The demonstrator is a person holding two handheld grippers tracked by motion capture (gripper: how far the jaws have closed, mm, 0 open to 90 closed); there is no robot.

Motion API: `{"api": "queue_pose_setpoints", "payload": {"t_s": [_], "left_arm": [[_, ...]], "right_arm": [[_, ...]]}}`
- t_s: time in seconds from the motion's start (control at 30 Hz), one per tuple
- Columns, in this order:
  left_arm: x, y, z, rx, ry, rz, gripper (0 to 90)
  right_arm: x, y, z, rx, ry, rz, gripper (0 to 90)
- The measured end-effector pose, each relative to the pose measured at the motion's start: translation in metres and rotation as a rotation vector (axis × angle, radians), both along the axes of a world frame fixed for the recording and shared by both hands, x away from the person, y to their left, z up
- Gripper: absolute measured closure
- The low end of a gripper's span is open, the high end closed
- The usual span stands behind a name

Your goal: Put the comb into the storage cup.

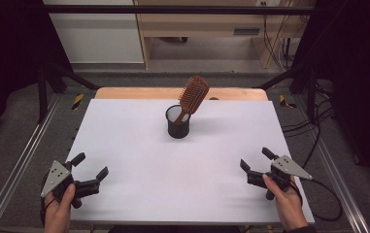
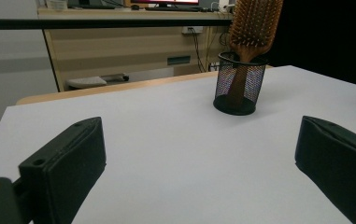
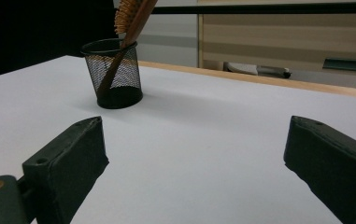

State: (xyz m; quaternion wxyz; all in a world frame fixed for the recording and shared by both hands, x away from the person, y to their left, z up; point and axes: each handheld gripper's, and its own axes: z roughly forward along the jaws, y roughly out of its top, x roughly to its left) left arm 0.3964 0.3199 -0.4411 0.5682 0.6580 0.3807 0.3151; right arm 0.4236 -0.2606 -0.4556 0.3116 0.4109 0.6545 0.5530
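- Hairbrush (image 1: 193, 94) stands handle-down, tilted right, in mesh cup (image 1: 177, 127) at far centre of table (image 1: 134, 145)
- Left gripper (image 1: 92, 170) and right gripper (image 1: 255, 161) rest near, jaws spread, empty

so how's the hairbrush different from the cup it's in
The hairbrush is brown wood; the mesh cup is black wire. The hairbrush leans on the rim, head sticking out above; the mesh cup stands upright and squat on the table. Neither is held.
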Motion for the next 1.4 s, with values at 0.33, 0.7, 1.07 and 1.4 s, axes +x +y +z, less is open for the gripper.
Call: {"api": "queue_pose_setpoints", "payload": {"t_s": [0.33, 0.7, 1.07, 1.4], "left_arm": [[-0.001, -0.001, 0.0, -0.01, -0.008, -0.001, 2.4], [-0.001, -0.002, 0.002, -0.027, -0.036, 0.009, 2.4], [-0.001, -0.009, 0.004, -0.05, -0.068, 0.012, 2.2], [-0.001, -0.013, 0.004, -0.059, -0.065, 0.007, 2.2]], "right_arm": [[0.001, 0.012, -0.003, -0.033, -0.003, 0.043, 6.1], [0.002, 0.021, -0.004, -0.013, 0.025, 0.102, 4.6], [0.009, 0.036, 0.004, 0.001, 0.03, 0.192, 4.5], [0.002, 0.025, 0.015, 0.074, -0.033, 0.174, 6.9]]}}
